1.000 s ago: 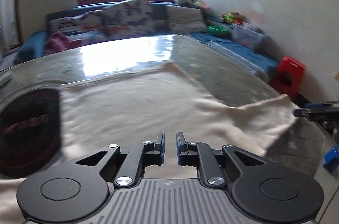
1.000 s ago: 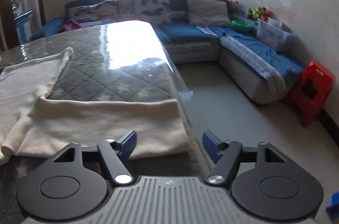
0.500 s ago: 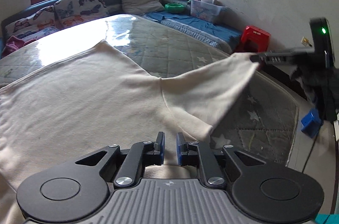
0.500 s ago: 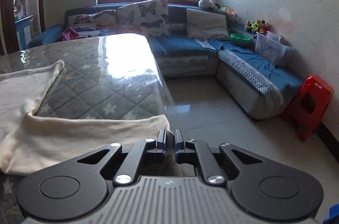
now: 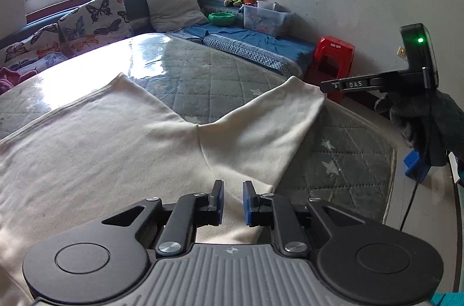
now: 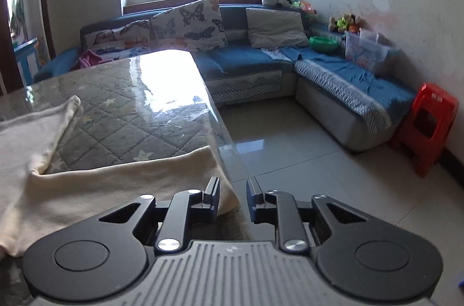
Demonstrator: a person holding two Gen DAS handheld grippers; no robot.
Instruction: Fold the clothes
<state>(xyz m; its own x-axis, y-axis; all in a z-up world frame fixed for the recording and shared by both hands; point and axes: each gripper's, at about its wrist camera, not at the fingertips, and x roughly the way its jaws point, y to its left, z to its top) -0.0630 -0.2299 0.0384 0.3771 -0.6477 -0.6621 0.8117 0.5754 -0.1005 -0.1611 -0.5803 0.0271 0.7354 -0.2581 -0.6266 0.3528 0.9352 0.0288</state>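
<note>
A cream long-sleeved garment (image 5: pixel 95 143) lies spread flat on the quilted table (image 5: pixel 203 74). Its sleeve (image 5: pixel 269 120) stretches right toward the table edge. My left gripper (image 5: pixel 233 201) hovers low over the garment near the armpit, its jaws a small gap apart with cloth lying beneath them, not pinched. My right gripper (image 6: pixel 233 198) is slightly open and empty just off the sleeve cuff (image 6: pixel 179 175) at the table's right edge. It also shows in the left wrist view (image 5: pixel 377 83), right of the cuff.
A blue corner sofa (image 6: pixel 261 65) with butterfly cushions runs behind and right of the table. A red plastic stool (image 6: pixel 426 126) stands by the wall. Tiled floor (image 6: pixel 304 143) lies right of the table edge. A blue block (image 5: pixel 414 164) sits on the floor.
My right gripper has opened a little and let go of the sleeve cuff, which now lies on the table. My left gripper has opened slightly and barely shifted.
</note>
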